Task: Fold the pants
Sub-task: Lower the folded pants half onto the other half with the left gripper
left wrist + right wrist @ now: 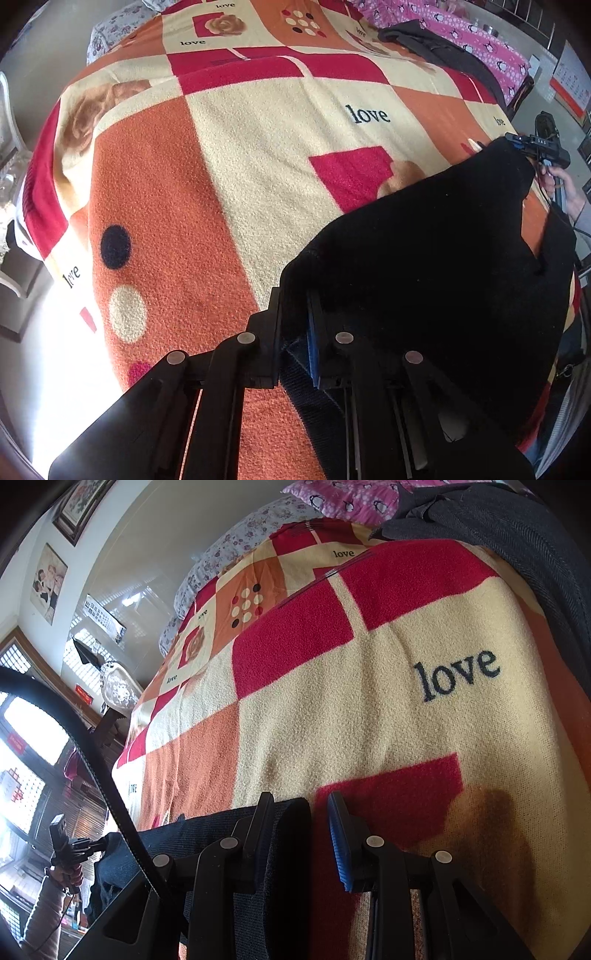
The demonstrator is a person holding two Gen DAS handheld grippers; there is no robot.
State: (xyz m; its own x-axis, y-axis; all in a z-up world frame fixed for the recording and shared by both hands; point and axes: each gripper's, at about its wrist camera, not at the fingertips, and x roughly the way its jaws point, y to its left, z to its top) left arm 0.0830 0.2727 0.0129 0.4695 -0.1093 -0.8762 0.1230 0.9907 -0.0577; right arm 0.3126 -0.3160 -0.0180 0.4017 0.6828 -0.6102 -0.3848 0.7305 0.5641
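Your left tool [295, 325] is clamped on an edge of the dark pants [436, 258] — fabric fills the gap between the fingers. Your right tool [301, 834] also has pants cloth [207, 834] at it: cloth runs past the left finger and into the gap, but there's a visible gap to the blue-padded finger [338, 845], so I can't tell whether it's actually gripping or just parted around the edge.

The pants hang stretched between the two tools, over the near part of the patterned blanket [229, 155] on the bed. Long axis runs side to side, tool to tool (left wrist view shows the right tool [532, 146] at the far end of the span). Open blanket lies straight ahead of both, so my read is the fold goes forward and down, both ends together.

Hard to make out: the fabric reads near-black — no seams, waistband or leg split visible. Lower part is cut off. Another dark garment [517, 528] lies at the far side of the bed, well apart.
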